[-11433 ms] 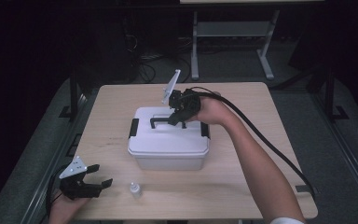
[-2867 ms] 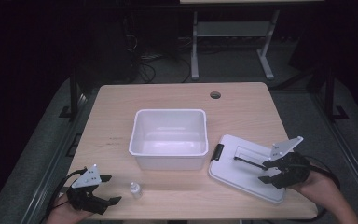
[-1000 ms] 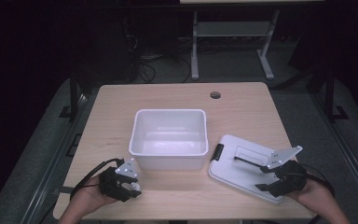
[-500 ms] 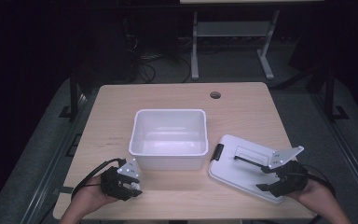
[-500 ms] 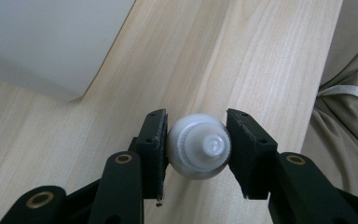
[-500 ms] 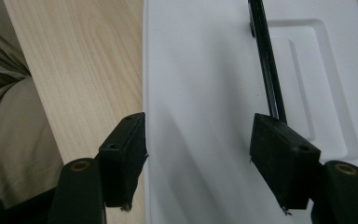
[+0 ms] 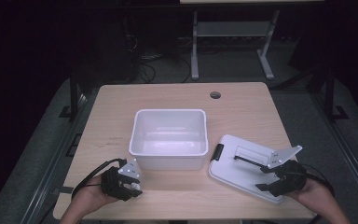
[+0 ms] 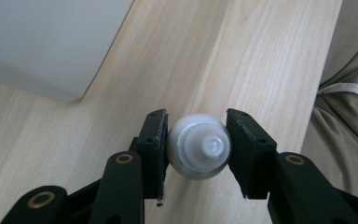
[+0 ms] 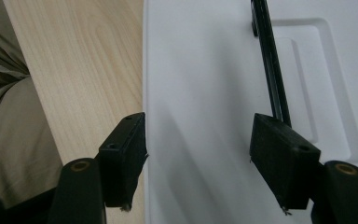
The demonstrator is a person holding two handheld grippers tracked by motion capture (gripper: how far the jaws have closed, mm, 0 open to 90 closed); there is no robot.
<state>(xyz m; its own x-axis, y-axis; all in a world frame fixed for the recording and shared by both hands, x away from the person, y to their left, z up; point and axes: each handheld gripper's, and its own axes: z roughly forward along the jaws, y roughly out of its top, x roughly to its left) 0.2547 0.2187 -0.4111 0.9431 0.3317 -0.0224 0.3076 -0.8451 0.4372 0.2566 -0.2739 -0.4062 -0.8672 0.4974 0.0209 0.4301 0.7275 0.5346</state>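
Moved in, left gripper [image 8: 196, 144] clamps small bottle [image 8: 199, 145].

A small white bottle [image 8: 199, 151], round-bodied with a ribbed screw cap facing the left gripper view's camera, sits pinched between the jaws of the left gripper [image 8: 196, 148] near the table's front left edge, just in front of the bin. The white rectangular plastic bin [image 7: 169, 138] stands open and upright at the middle of the table [image 7: 121, 107]. Its flat white lid [image 7: 242, 164], with a black handle and black latch, lies right of the bin, turned at an angle.
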